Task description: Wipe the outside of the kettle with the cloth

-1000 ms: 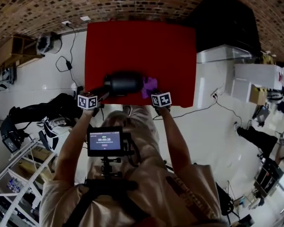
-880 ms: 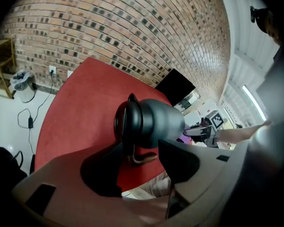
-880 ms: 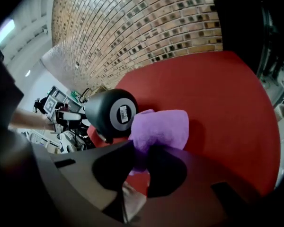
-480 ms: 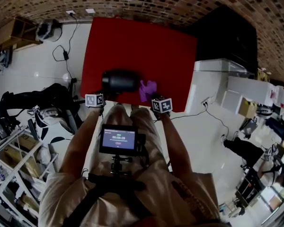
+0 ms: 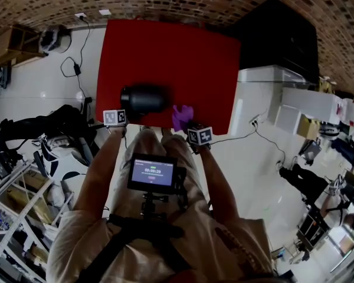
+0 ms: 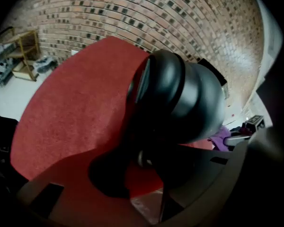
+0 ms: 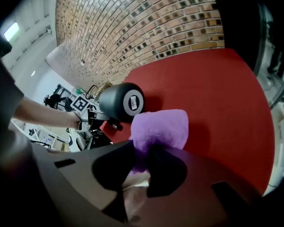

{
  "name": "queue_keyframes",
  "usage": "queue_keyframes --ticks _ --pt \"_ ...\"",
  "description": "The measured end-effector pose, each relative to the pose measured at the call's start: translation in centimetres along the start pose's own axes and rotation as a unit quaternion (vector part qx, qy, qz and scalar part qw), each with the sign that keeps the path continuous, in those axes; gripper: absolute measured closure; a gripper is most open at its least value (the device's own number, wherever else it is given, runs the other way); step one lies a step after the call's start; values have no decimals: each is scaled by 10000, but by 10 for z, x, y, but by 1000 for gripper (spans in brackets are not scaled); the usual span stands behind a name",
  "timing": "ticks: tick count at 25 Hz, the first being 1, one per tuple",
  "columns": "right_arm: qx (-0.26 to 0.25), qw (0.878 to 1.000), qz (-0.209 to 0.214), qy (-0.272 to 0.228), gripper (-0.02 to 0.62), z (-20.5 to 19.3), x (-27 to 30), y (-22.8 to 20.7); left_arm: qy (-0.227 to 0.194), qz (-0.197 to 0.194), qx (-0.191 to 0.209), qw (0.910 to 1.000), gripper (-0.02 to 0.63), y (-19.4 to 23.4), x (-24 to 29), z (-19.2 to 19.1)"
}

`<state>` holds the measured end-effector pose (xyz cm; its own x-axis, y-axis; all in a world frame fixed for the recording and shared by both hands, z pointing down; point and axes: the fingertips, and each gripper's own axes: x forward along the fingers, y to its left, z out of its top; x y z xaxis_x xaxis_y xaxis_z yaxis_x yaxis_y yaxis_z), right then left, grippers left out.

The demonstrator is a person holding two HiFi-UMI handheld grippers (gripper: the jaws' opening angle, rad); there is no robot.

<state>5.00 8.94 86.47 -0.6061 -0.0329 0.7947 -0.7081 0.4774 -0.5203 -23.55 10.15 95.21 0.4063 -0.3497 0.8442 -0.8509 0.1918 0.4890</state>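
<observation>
Pinching the handle of the kettle [image 5: 144,99], jaws just closed in, left hand-held gripper [image 6: 146,174] risks it rolling off the near edge of the red surface [image 5: 189,52] (lies sideways there); right hand-held gripper [image 7: 142,167] clamps purple cloth [image 7: 161,126].

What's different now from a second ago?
The left gripper has just been closing its jaws, with the kettle at their tips; whether they pinch it is unclear. The right gripper pulled the purple cloth slightly back from the kettle. Unchanged: the kettle lies sideways on the red mat, cloth still clamped.
</observation>
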Motion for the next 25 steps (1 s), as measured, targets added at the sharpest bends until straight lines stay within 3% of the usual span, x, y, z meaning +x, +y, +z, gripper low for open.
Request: queue_keyframes --ticks 1,5,10,12,14,16,18,22,25 --pt "60 10000 -23 17 515 -4 -1 -2 46 -83 32 9999 489 -2 0 -1" --pt "332 9994 -72 -26 515 -10 -7 -12 -128 -32 249 9996 491 -2 -9 14" --pt "531 9981 -18 -317 515 6 -14 -22 -563 55 725 9958 497 -22 -33 78" --pt "549 9977 -48 -397 515 10 -14 -25 -591 137 1175 9912 499 -34 -37 107" --pt "580 9971 -66 -483 515 15 -14 -26 -532 225 1838 9813 497 -50 -38 130" --pt "645 9963 -57 -562 515 19 -16 -26 -459 303 2645 9628 497 -69 -37 145" --pt "688 9956 -61 -638 515 22 -17 -26 -429 457 3470 9358 497 -85 -38 154" --pt "733 9938 -6 -834 515 27 -22 -21 -689 589 4979 8625 498 -136 -48 155" --pt "875 9898 202 -1105 515 33 -30 -9 -939 674 5822 8048 497 -163 -60 138"
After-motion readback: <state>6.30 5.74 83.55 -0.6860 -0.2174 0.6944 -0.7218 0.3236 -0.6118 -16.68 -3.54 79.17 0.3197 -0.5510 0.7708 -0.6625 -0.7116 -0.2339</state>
